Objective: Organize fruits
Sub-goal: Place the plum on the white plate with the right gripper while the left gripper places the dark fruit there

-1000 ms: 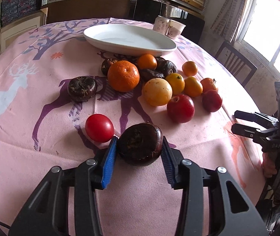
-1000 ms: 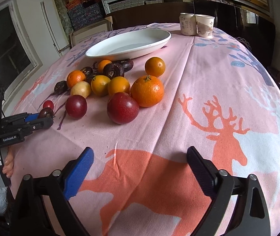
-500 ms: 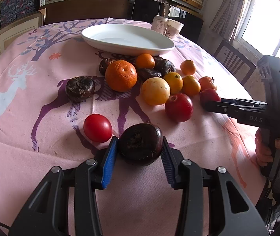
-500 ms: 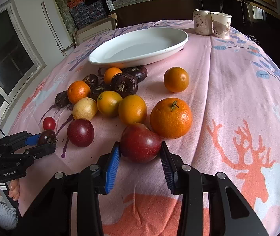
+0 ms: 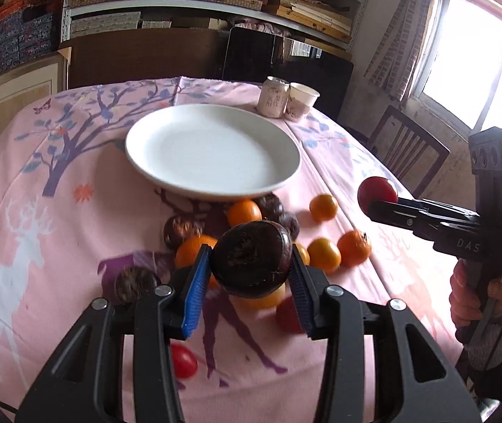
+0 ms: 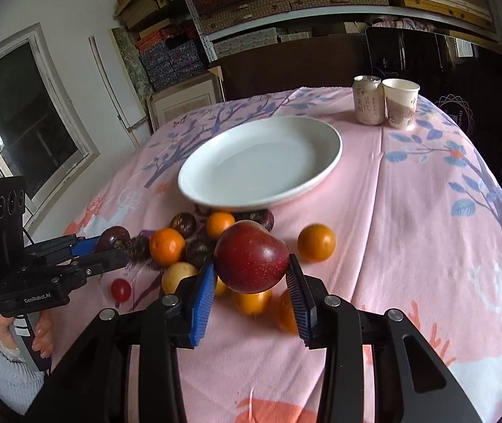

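My left claw (image 5: 251, 270) is clamped on a dark purple fruit (image 5: 251, 259), its blue pads pressed to both sides, and the fruit hangs clear above the tabletop (image 5: 56, 232). My right claw (image 6: 251, 282) grips a red apple (image 6: 251, 255) the same way, narrow and tight, also lifted off the cloth. The right claw's jaws have just been closing, and the apple sits between them.

In the left view the right claw (image 5: 379, 204) shows at 3 o'clock, with the red apple (image 5: 377, 190) at its tip. In the right view the left claw (image 6: 109, 246) reaches in from 9 o'clock with the dark fruit (image 6: 113, 238) at its end.

Below both claws lies the rest of the fruit: oranges (image 6: 316, 242), more dark purple fruits (image 6: 183, 224), a yellow fruit (image 6: 179, 275) and a small red tomato (image 6: 121, 289), bunched together just at the near rim of a white plate (image 6: 321, 172). 1 orange sits a little apart at the 3 o'clock side of the bunch. The plate lies at 12 o'clock from both claws.

Beyond the plate, at 1 o'clock, a can (image 6: 367, 100) and a paper cup (image 6: 400, 102) stand touching each other. A hand (image 5: 469, 296) holds the right claw's grip.
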